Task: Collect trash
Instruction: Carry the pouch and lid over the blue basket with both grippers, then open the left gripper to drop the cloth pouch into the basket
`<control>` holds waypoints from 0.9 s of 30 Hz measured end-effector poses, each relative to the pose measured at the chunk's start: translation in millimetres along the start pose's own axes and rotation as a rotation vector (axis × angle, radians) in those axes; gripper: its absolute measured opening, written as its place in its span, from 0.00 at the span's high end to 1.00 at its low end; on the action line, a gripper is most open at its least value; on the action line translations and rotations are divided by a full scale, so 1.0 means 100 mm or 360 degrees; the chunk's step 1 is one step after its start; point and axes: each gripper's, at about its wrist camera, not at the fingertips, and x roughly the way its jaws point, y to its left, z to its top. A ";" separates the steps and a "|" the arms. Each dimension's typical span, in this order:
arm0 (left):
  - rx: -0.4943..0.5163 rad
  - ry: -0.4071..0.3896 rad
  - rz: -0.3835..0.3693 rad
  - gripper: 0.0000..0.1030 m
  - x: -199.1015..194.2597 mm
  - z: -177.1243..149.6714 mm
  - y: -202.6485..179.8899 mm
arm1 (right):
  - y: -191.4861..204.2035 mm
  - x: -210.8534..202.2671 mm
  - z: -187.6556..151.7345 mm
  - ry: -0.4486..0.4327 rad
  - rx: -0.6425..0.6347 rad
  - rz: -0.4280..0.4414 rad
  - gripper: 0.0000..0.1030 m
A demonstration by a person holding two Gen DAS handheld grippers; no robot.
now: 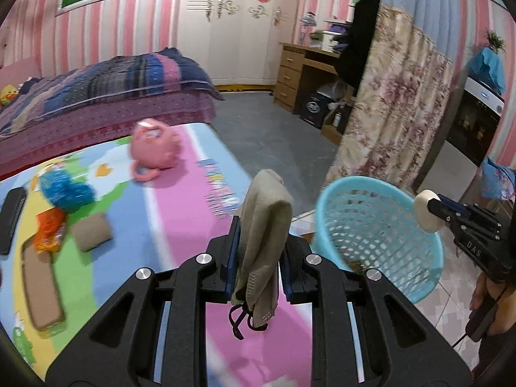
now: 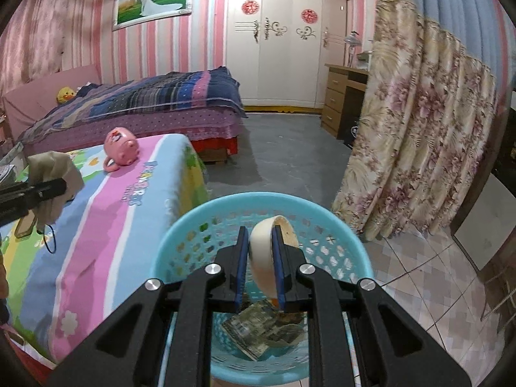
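My left gripper [image 1: 259, 251] is shut on a beige face mask [image 1: 266, 225] with dark ear loops, held above the table's right edge, left of the blue trash basket [image 1: 380, 235]. It also shows in the right wrist view [image 2: 48, 190]. My right gripper [image 2: 261, 267] is shut on a cream peel-like scrap [image 2: 267, 251] directly over the blue basket [image 2: 200, 225]. The right gripper [image 1: 432, 209] shows at the basket's right rim in the left wrist view. Crumpled paper trash [image 2: 261, 329] lies in the basket's bottom.
The table has a colourful cartoon cloth [image 1: 180, 213]. On it lie a pink piggy bank [image 1: 154, 148], a blue scrubber [image 1: 64, 190], an orange wrapper [image 1: 48, 229], a tan pad [image 1: 92, 230], a brown case [image 1: 40, 287] and a black phone [image 1: 11, 219]. A floral curtain [image 2: 412, 135] hangs to the right.
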 end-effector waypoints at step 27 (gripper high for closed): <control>0.0204 0.0026 0.0059 0.19 0.64 0.02 -0.91 | -0.48 0.18 -0.20 0.0056 0.0103 -0.0044 0.85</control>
